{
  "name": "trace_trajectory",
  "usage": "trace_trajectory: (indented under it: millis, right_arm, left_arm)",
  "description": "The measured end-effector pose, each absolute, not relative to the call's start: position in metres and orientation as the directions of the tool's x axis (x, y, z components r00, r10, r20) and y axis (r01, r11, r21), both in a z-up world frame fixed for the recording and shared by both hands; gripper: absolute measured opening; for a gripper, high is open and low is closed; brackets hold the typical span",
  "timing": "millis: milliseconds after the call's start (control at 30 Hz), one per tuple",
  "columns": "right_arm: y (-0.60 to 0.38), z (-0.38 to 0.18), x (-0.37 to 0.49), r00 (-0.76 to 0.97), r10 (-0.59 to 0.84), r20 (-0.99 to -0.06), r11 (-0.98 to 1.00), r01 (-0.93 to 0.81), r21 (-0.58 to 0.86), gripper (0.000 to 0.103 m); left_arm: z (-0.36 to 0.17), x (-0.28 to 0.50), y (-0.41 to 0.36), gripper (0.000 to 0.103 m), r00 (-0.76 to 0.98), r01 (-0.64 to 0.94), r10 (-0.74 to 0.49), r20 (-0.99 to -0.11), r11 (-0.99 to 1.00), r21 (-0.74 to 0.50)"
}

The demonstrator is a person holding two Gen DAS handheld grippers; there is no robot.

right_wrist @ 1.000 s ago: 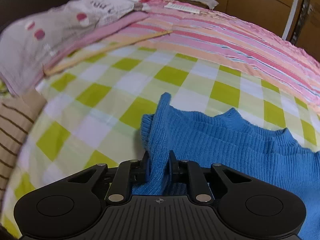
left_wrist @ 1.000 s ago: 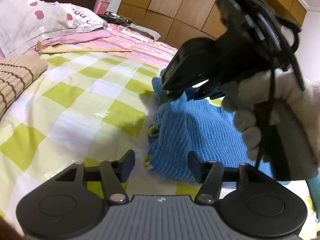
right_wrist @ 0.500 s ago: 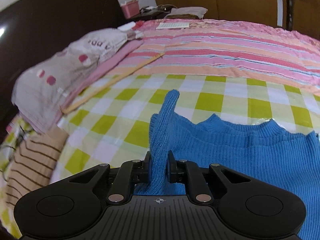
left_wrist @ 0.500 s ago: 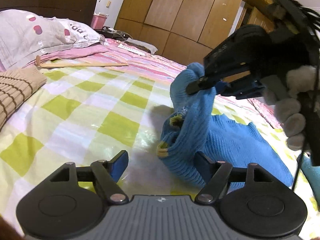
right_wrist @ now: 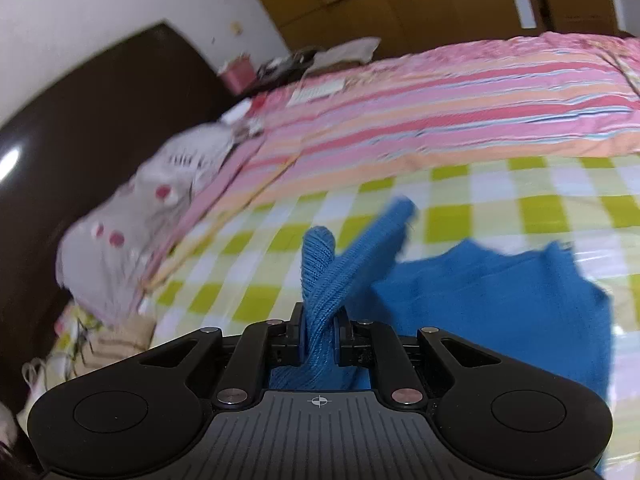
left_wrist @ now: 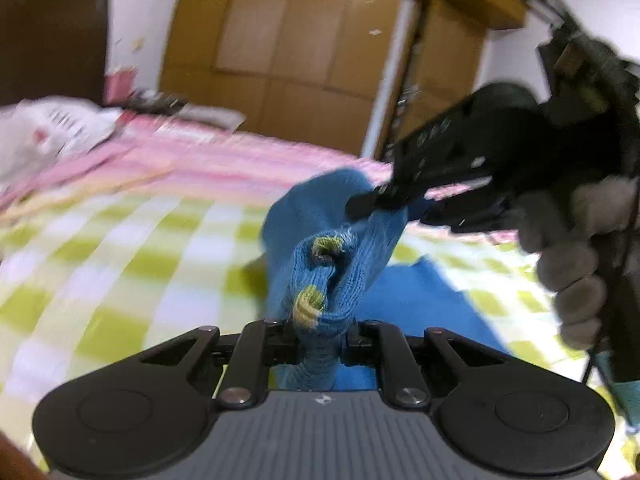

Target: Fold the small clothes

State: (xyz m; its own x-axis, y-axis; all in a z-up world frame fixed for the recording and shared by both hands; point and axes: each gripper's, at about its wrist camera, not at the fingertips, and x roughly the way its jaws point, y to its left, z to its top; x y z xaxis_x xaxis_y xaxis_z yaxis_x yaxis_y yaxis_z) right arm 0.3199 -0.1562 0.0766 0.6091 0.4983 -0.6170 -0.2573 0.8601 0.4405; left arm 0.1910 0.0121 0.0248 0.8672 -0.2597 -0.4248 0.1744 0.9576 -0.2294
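We hold a blue knit sweater [left_wrist: 320,280] above the green-checked bedspread [left_wrist: 100,264], with part of it still lying on the cover to the right. The left gripper [left_wrist: 322,340] is closing its jaws on a bunched edge bearing yellow-green trim. The right gripper [right_wrist: 319,338], borne by our gloved right hand [left_wrist: 576,264], is clamped on another fold. A pink striped blanket [right_wrist: 460,100] lies farther off, a pillow [right_wrist: 132,224] at far left.

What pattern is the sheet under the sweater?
Green, white and pale-yellow checks on the sheet; clearest in the right wrist view.
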Motion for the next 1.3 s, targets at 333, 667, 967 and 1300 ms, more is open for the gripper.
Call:
trace_trajectory:
  millis: [333,667,967,1300]
  right_arm:
    - [-0.255,0.065,0.326,0.679,0.454,-0.577,0.86,-0.164,0.483,0.012]
    - [-0.313,-0.002,0.324,0.65,0.376,-0.661,0.875,-0.014,0.485,0.012]
    - [-0.321,-0.01,0.317,0.667,0.373,-0.645,0.874,-0.02,0.486,0.018]
    - [-0.325,0.023,0.243,0.746,0.422,-0.515,0.845,-0.117,0.522,0.035]
  left_arm:
    - [0.027,0.2,-0.095,0.021,0.821,0.358,-0.366,-0.438,0.928,-0.105]
    - [0.0,0.207,-0.151,0.021,0.767,0.443,-0.385,-0.513,0.897,-0.012]
    - [-0.007,0.202,-0.169,0.03,0.746,0.51,-0.409,-0.526,0.858,0.056]
    - [0.007,0.166,-0.146,0.052,0.703,0.58,-0.471,-0.532,0.813,0.047]
